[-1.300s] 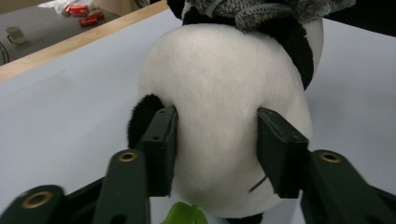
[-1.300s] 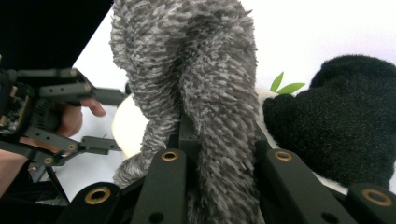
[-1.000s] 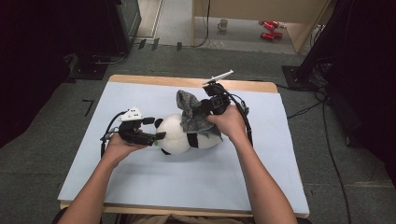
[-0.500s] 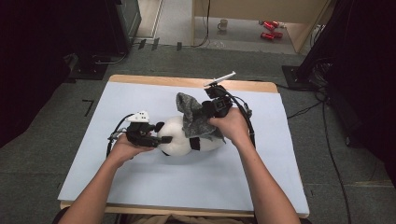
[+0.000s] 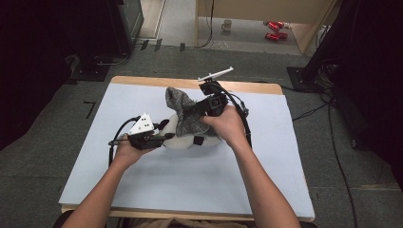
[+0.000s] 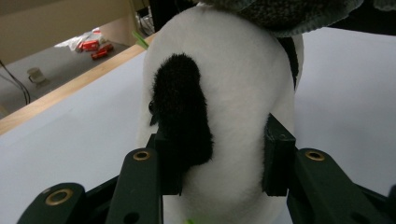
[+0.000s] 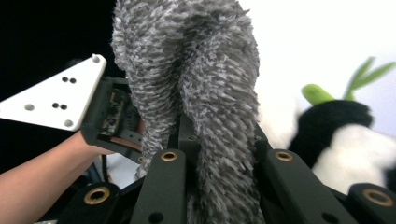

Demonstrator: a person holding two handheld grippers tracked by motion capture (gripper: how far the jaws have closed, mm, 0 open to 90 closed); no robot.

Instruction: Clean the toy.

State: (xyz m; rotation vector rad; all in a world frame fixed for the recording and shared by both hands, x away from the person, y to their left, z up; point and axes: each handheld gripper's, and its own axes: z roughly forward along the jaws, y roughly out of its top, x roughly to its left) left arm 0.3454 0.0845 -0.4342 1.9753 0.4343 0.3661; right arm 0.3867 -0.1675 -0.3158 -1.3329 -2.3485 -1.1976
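Pale-blue tabletop [image 5: 142, 190], centre: a plush panda [image 6: 233, 93] lies lengthwise between two hand-held tools. The left tool [image 6: 219, 163], its jaws having just closed in, pinches the panda's white end. The right tool [image 7: 217, 144] is clamped on a grey fuzzy cloth [image 7: 196, 70] draped over the toy's far end, ready to be drawn along it.

The panda toy [image 6: 233, 107] at frame centre is soft plush, its white pile short and matt, the black patch shaggier. The grey cloth [image 7: 196, 84] is coarse, nubbly fleece. The black jaws look like matt plastic with brass-coloured eyelets. The desk [image 5: 190, 180] has a smooth, matt, pale cover with a wooden edge.
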